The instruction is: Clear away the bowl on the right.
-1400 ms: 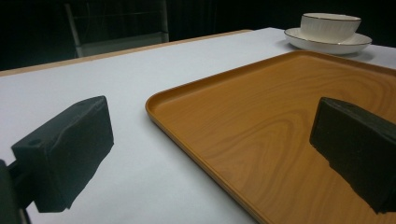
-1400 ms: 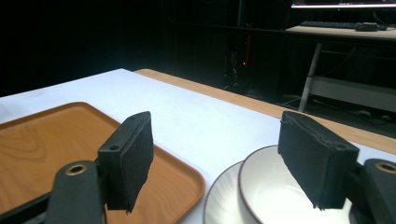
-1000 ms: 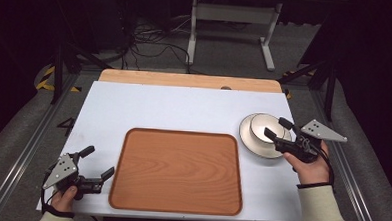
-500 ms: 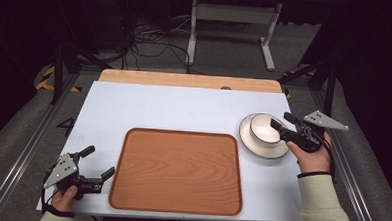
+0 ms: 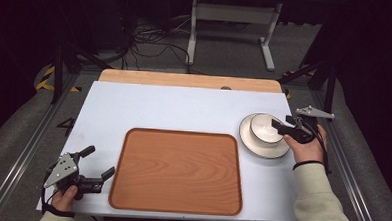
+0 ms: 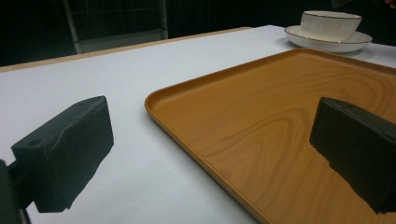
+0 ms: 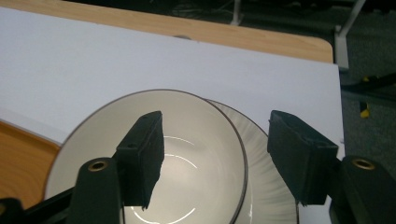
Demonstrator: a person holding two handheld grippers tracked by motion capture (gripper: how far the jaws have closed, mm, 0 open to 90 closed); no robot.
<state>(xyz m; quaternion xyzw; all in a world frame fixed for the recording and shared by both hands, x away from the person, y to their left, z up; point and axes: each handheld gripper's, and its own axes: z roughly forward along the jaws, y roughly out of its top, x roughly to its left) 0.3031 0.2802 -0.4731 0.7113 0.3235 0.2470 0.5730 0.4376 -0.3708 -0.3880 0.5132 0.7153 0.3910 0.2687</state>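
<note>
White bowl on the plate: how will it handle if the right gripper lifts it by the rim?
The bowl looks like glazed ceramic: probably rigid, fragile and fairly heavy for its size. Its glossy wall may be slippery between the right gripper pads, which straddle the rim, one inside and one outside. It sits loose on the plate, so a push could slide it or shift the plate.

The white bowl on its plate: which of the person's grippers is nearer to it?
Right. The right gripper hangs at the bowl, one jaw over its rim; the left gripper waits beyond the tray, at the table's near-left corner.
</note>
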